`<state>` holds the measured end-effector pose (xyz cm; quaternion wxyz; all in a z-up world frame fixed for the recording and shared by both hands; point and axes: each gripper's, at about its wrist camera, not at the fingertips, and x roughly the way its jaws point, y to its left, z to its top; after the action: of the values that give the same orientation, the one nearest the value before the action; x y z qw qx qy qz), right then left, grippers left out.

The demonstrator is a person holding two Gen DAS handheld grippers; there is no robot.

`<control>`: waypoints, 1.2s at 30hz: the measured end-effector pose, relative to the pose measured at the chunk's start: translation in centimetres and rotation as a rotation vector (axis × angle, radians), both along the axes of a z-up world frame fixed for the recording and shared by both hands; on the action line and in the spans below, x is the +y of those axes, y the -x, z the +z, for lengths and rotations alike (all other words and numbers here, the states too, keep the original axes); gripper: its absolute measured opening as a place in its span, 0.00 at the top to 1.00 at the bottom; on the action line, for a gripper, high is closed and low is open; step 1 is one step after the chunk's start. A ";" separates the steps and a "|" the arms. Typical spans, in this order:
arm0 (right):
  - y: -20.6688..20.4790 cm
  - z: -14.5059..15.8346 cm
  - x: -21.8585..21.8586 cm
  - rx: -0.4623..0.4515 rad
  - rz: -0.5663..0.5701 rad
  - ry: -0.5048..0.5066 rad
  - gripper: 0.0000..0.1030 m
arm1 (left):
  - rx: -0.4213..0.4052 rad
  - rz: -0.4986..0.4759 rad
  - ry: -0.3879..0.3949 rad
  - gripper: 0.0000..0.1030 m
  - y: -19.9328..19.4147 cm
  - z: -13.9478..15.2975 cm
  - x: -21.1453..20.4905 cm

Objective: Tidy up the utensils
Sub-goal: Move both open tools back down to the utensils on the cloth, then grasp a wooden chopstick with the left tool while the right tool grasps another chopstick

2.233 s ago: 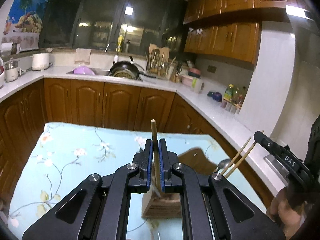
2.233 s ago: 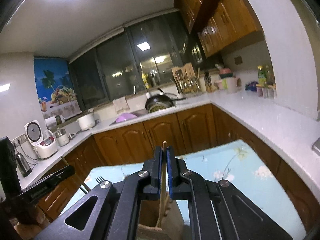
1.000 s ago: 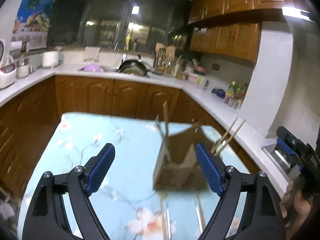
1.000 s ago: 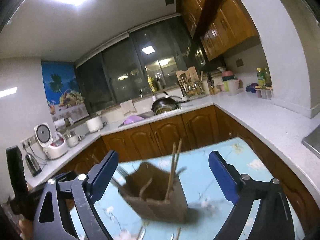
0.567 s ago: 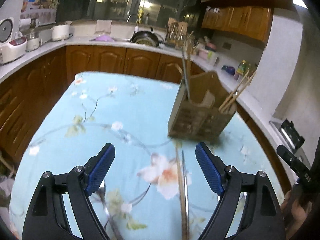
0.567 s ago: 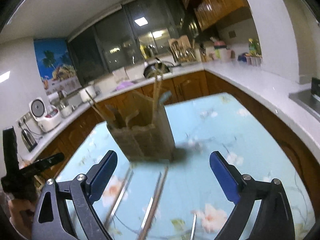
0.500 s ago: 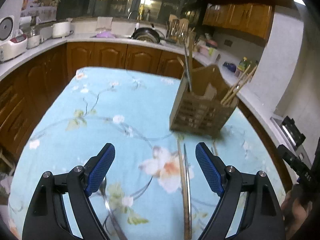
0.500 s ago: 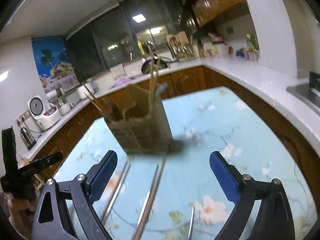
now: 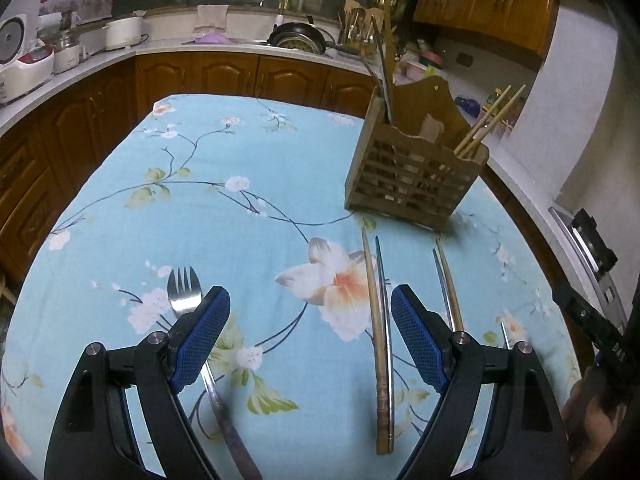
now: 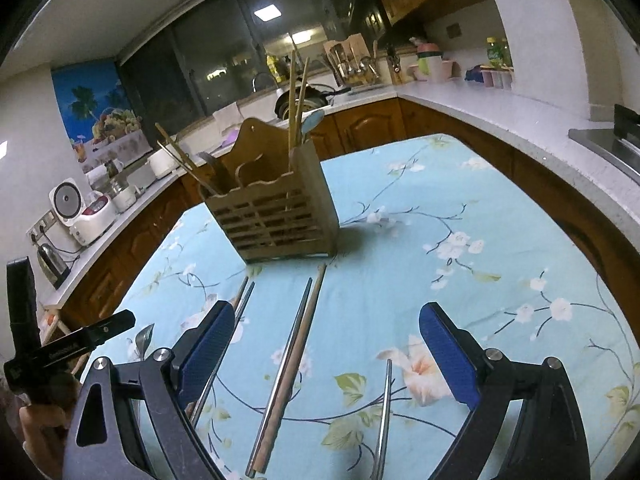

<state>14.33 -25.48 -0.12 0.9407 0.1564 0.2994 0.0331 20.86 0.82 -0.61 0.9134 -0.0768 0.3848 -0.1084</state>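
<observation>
A wooden utensil caddy stands on the floral blue tablecloth and holds chopsticks and cutlery; it also shows in the right wrist view. My left gripper is open and empty above the cloth. A fork lies by its left finger. A wooden chopstick and a metal one lie between its fingers. My right gripper is open and empty over a chopstick pair. A single metal chopstick lies nearer its right finger.
Another chopstick pair lies right of the left gripper, also seen in the right wrist view. Wooden kitchen cabinets and white counters surround the table. A rice cooker stands on the left counter.
Both grippers opened, letting go of chopsticks into the caddy, then pulled back and down. They now hover low over the utensils lying on the cloth.
</observation>
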 end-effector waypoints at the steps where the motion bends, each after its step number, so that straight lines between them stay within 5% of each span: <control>1: -0.1 0.0 0.1 0.004 0.003 0.000 0.08 | 0.003 -0.002 -0.001 0.18 -0.1 -0.1 -0.1; 15: -2.8 -1.0 0.5 0.082 0.011 0.011 0.10 | 0.081 -0.038 -0.032 0.18 -3.1 -1.4 -1.6; 25: -7.1 -3.1 1.8 0.205 0.057 0.010 0.55 | 0.142 -0.082 -0.060 0.31 -7.4 -2.3 -3.9; 29: -9.0 -4.0 2.3 0.248 0.075 0.016 0.65 | 0.165 -0.107 -0.064 0.41 -9.0 -2.7 -5.0; 36: -11.8 -5.7 2.4 0.308 0.083 0.025 0.76 | 0.188 -0.141 -0.097 0.46 -11.1 -3.5 -6.8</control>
<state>26.10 -23.08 -5.79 0.8833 0.1351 0.4467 0.0439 32.00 -6.02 -4.14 0.8661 -0.0152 0.4778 -0.1459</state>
